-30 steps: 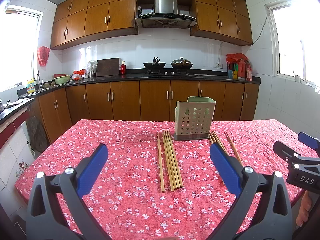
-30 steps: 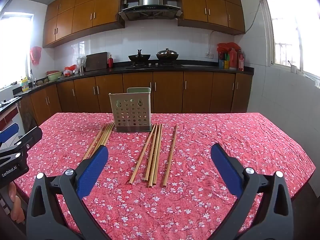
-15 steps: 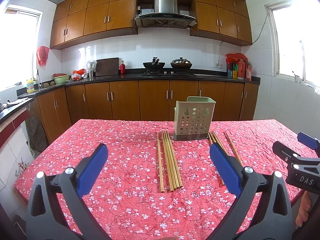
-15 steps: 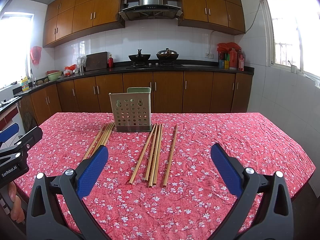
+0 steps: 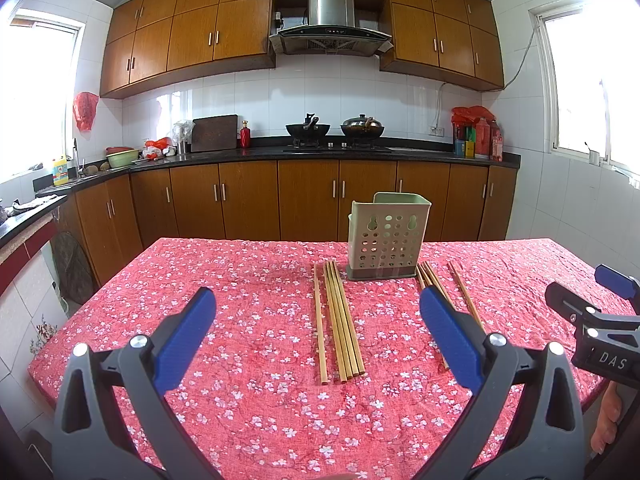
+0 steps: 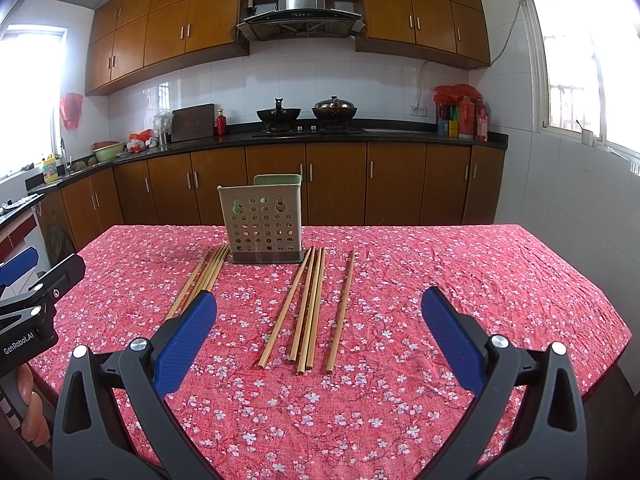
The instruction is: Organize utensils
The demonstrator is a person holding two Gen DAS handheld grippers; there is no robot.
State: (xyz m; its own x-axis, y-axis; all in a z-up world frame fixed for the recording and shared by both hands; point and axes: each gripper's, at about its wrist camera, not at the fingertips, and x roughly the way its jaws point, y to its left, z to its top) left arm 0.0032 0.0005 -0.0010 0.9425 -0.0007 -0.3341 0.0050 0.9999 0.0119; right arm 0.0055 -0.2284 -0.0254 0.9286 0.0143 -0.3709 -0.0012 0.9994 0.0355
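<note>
So both grippers are spread wide with nothing in them, left gripper (image 5: 316,320) and right gripper (image 6: 318,320) hovering above the worktop (image 6: 480,280). Chopsticks lie flat in two bunches, left bunch (image 5: 338,320) and right bunch (image 6: 308,308), either side of the upright perforated holder (image 6: 262,222).

right chopsticks (image 5: 464,300) partly behind tongs, holder (image 5: 386,236) interior unseen
</note>
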